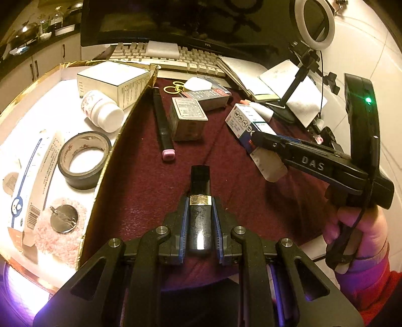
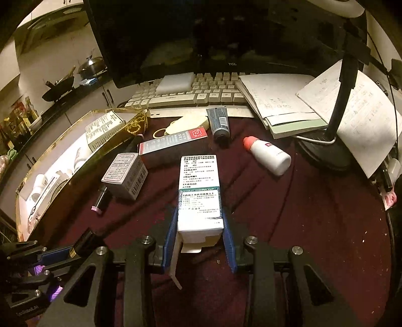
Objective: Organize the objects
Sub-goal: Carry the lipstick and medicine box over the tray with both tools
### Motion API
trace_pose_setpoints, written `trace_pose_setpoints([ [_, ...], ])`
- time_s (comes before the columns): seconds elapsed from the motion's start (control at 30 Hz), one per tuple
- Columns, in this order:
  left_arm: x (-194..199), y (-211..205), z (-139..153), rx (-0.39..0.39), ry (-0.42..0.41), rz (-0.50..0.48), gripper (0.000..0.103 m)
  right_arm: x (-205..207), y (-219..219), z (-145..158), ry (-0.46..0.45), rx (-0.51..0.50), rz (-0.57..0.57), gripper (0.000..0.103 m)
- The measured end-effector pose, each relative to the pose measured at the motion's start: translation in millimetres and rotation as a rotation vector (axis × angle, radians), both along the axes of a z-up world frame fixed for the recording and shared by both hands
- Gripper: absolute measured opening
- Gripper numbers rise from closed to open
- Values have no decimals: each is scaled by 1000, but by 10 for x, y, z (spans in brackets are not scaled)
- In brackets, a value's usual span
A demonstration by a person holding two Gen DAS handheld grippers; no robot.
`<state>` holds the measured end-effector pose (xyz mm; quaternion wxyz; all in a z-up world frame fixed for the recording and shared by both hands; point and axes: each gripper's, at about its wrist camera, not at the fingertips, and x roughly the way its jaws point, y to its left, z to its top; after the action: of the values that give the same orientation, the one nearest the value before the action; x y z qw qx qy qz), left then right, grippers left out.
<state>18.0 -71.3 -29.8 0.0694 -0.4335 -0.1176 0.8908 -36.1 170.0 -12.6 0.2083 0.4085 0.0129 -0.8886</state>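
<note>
Left gripper [image 1: 200,221] clamped on lipstick [image 1: 200,201]; right gripper [image 2: 199,234] grips medicine carton [image 2: 199,193] near its open flap end: risk the carton crushes or slips

A dark monitor [image 2: 201,37] stands behind a beige keyboard [image 2: 201,93], papers [image 2: 276,100] and a ring light [image 1: 314,22].

Your left gripper's pads [image 1: 184,221] cover the black tube's [image 1: 199,201] sides. The print on the white carton [image 2: 199,186] is too small for you to read. The gold-edged tray [image 1: 118,148] runs off the left edge.
</note>
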Motion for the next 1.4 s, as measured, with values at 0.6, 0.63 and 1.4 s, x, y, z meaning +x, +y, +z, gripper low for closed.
trace_pose_setpoints([
  [0.6,172,-234,291,-19,83,70,17,224,-1,313,53,-91,50,33],
  [0.63,182,-267,305,-20,86,79,17,238,-2,321,54,-93,52,33],
  [1.4,383,-857,504,-86,135,276,17,374,-224,452,73,-93,131,33],
])
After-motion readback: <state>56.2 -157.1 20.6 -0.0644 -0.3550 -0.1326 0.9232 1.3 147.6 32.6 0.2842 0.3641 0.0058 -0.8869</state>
